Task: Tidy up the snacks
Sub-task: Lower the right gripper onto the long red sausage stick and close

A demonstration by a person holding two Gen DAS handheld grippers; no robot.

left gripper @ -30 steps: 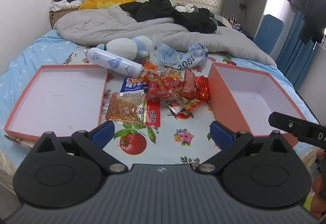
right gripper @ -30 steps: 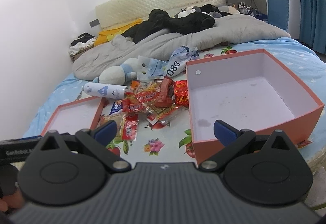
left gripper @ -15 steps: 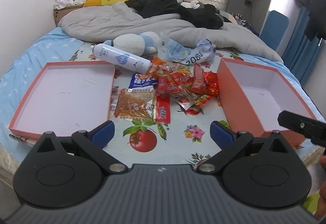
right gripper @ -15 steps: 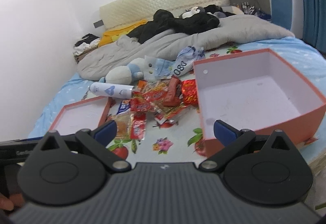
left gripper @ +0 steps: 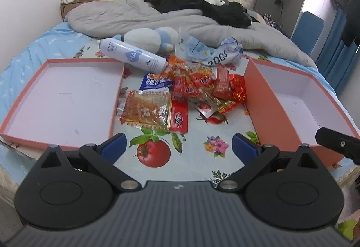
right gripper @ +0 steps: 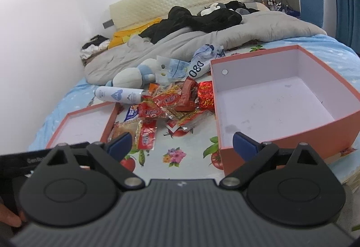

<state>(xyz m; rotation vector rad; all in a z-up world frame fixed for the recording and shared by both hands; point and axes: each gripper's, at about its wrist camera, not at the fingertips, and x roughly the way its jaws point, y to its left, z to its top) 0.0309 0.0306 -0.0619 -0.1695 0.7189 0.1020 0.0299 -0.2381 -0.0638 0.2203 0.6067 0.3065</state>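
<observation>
- Between the blue fingertips of the left claw point(left gripper: 178, 145) lies only the printed sheet, a tomato and a flower; the jaws stand wide apart and hold nothing.
- Over the same sheet, the right claw point(right gripper: 182, 143) has its jaws apart too, having just been closing a little, with nothing between them; its right fingertip sits in front of the near wall of the deep box.
- Just past both claws, on the bed point(left gripper: 27, 49), the snacks point(left gripper: 191, 92) lie in a loose heap between the two boxes: red wrappers, a clear packet of orange-brown pieces point(left gripper: 146, 110) nearest, and a blue-and-white packet point(left gripper: 155, 84) behind it.
- Left of the heap, the shallow orange lid point(left gripper: 13, 119) lies open side up, its white inside bare.
- Right of the heap, the deep orange box point(right gripper: 342, 89) stands open, with no snack inside it.
- Behind the heap, a white spray bottle point(left gripper: 132, 57) lies on its side, touching the far edge of the snacks.
- Further back lie a plush toy point(left gripper: 148, 39), crumpled plastic bags point(left gripper: 209, 53), a grey duvet point(left gripper: 139, 15) and black clothes point(left gripper: 202, 6).
- At the right edge of the left wrist view, part of the other claw's black body shows.
</observation>
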